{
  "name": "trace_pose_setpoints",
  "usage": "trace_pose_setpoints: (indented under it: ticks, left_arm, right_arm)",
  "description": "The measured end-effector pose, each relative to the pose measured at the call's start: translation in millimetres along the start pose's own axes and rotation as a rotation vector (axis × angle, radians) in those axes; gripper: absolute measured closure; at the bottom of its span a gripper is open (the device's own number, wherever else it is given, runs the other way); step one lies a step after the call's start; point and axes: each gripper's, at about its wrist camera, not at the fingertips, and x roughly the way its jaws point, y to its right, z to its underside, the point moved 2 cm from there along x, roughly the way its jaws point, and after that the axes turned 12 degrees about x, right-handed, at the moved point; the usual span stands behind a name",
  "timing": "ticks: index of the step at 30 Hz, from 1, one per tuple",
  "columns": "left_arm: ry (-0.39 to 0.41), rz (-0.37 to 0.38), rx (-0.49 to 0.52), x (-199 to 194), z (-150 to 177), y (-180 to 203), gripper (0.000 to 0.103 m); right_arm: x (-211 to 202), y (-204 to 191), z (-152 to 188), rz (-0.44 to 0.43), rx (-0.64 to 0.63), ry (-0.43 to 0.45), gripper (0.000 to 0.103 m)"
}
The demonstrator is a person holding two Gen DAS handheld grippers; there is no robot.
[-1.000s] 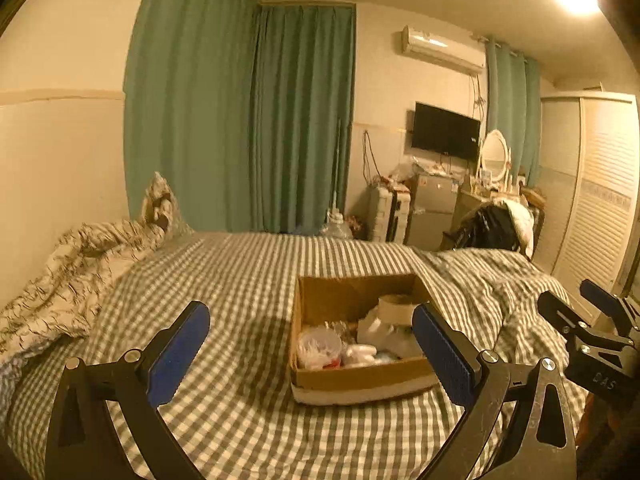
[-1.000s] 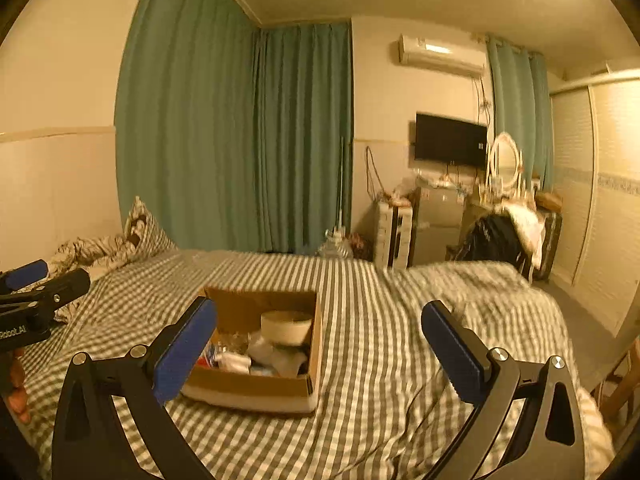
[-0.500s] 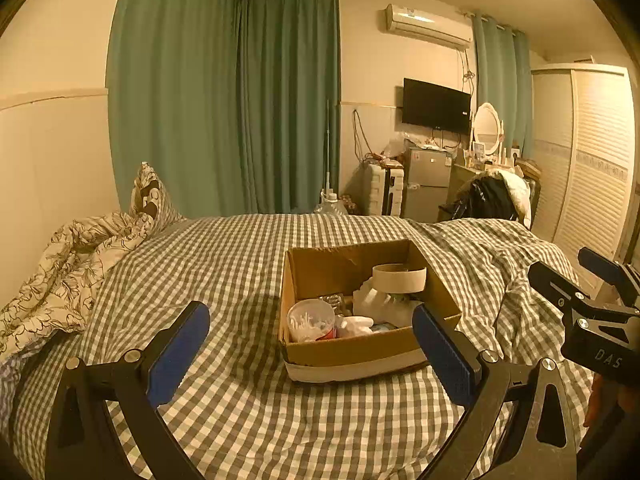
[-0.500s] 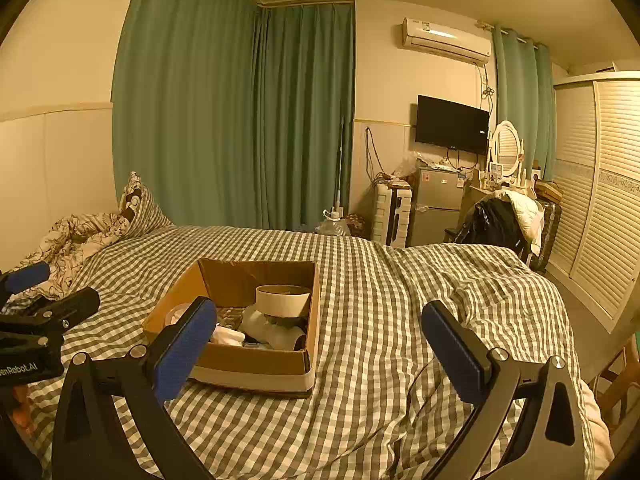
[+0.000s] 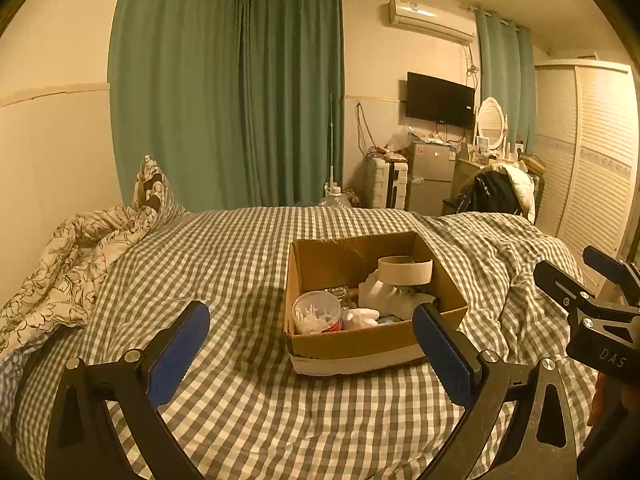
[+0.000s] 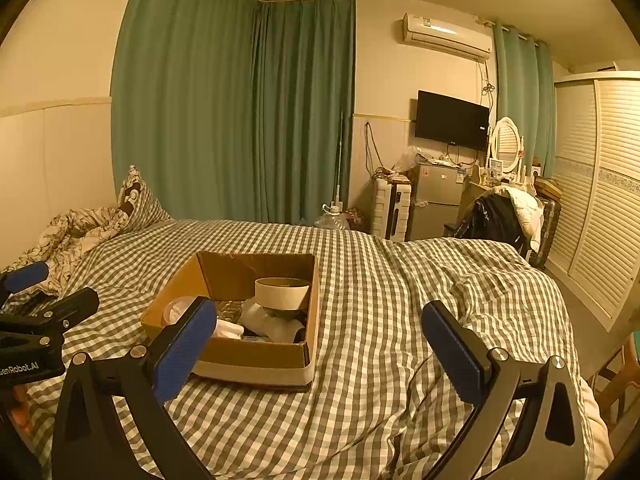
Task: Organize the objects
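An open cardboard box (image 5: 360, 340) sits on the checked bed, also in the right wrist view (image 6: 248, 356). Inside are a roll of tape (image 5: 405, 270), a clear tub of cotton swabs (image 5: 315, 312) and white crumpled items (image 5: 380, 300). My left gripper (image 5: 312, 344) is open and empty, held above the bed just in front of the box. My right gripper (image 6: 320, 344) is open and empty, in front of the box and to its right. Each gripper shows at the edge of the other's view: the right one (image 5: 600, 300) and the left one (image 6: 36, 312).
The checked bedspread (image 6: 380, 280) covers the bed. A floral duvet and pillow (image 5: 88, 248) lie at the left. Behind the bed stand green curtains (image 5: 240, 100), a suitcase, a small fridge (image 5: 432, 176) and a chair with clothes. A wardrobe (image 5: 588, 152) is at the right.
Both cameras have tilted downward and come a little closer to the box, so its contents show more fully. Both grippers stay open and empty.
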Motion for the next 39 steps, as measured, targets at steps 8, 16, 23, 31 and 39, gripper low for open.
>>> trace_pose_setpoints:
  ticks: [8,16,23,31,39]
  left_arm:
    - [-0.006,-0.001,-0.006,0.1,1.9,-1.6,0.0]
    - [-0.005,-0.004,-0.01,-1.2,2.1,-1.4,0.0]
    - [-0.004,-0.007,-0.009,-2.0,2.0,-0.9,0.0]
    - [-0.012,-0.004,-0.004,-0.9,1.8,-0.7,0.0]
    - [-0.009,-0.009,-0.008,-0.6,3.0,0.0,0.0]
  right_arm:
    - [1.3,-2.9,2.3,-0.001,-0.006,-0.006,0.0]
    - [2.1,-4.0,4.8,0.0,-0.008,-0.01,0.0]
    - [3.1,-4.1,4.7,0.0,-0.008,-0.013,0.0]
    - [5.1,-3.7,6.0,0.005,-0.004,-0.019,0.0]
    - [5.1,-3.3,6.6,0.003,-0.004,-0.021,0.0]
